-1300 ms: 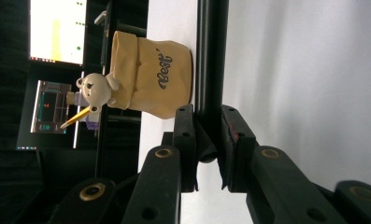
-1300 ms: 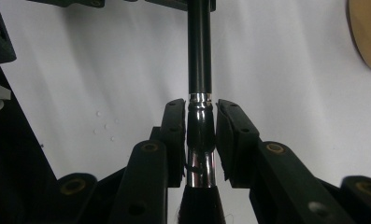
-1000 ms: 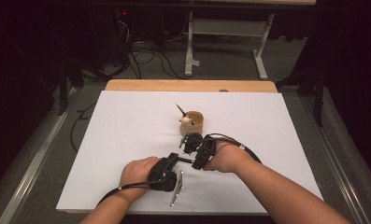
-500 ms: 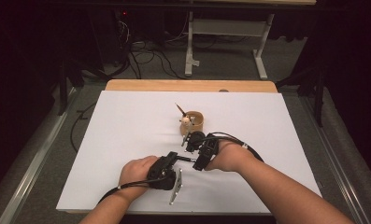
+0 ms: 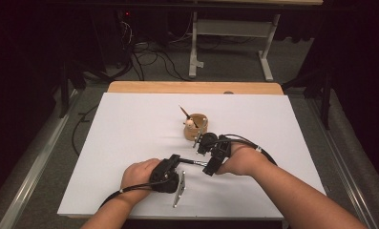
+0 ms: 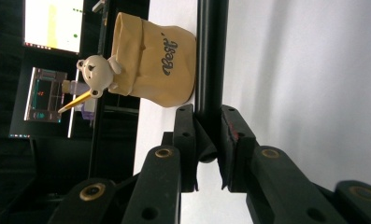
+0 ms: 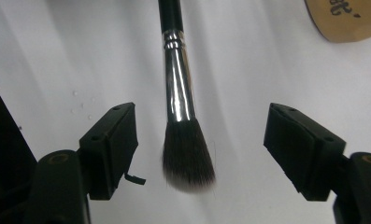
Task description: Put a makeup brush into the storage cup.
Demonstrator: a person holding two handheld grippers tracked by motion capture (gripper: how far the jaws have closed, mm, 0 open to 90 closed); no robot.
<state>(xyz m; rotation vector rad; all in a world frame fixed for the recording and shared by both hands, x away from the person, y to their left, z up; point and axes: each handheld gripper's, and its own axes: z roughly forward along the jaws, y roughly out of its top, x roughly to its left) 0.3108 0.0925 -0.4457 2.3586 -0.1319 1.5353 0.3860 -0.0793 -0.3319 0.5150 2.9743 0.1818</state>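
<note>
Tools met low on the white desk (image 5: 130, 124): left tool (image 5: 180, 161) pinched the brush (image 5: 194, 162), whose bristle end reached the right tool (image 5: 204, 143) just below the pot (image 5: 195, 126). Left tool (image 6: 206, 149) clamped the black handle (image 6: 210, 56). Right tool (image 7: 202, 149) had just been opening, its pads spread clear of the bristles (image 7: 188, 154) between them.

I see the black-handled makeup brush (image 7: 179, 107) with silver ferrule and dark bristles lying level just above the white surface (image 5: 130, 124).

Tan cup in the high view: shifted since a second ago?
No. The tan cup stands where it stood, the same gap in front of the wooden table edge and no drift left or right along it.
</note>
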